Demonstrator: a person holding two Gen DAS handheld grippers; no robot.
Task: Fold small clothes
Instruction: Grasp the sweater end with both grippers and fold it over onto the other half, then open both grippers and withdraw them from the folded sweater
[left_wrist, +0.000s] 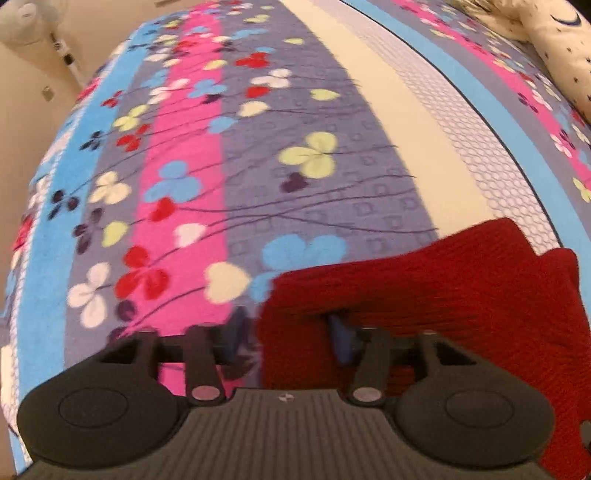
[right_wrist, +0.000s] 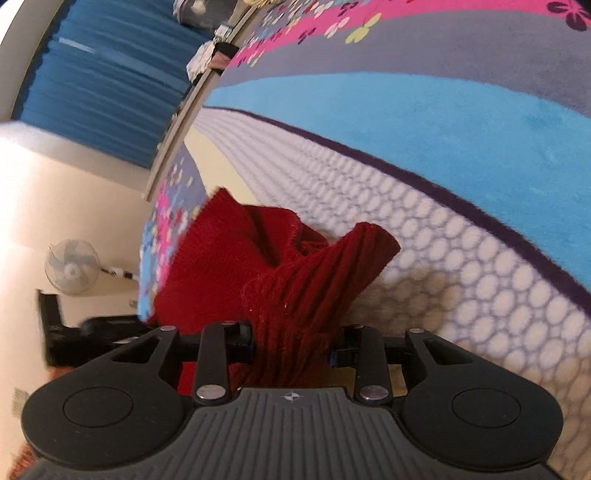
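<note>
right gripper (right_wrist: 291, 347) pinches bunched dark red ribbed knit garment (right_wrist: 295, 280) over floral striped fleece blanket (right_wrist: 443, 110). left gripper (left_wrist: 288, 332) wide, fabric edge between jaws, prob. not clamped.

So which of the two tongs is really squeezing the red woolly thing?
The right tongs: a bunch of the red knitted garment is pinched between them. The left tongs gape, the knit only lying by one finger.

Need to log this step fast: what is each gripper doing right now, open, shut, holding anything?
Left gripper: open, jaws apart at the edge of the red knit garment, not pinching it.
Right gripper: shut on a bunched part of the garment.
</note>
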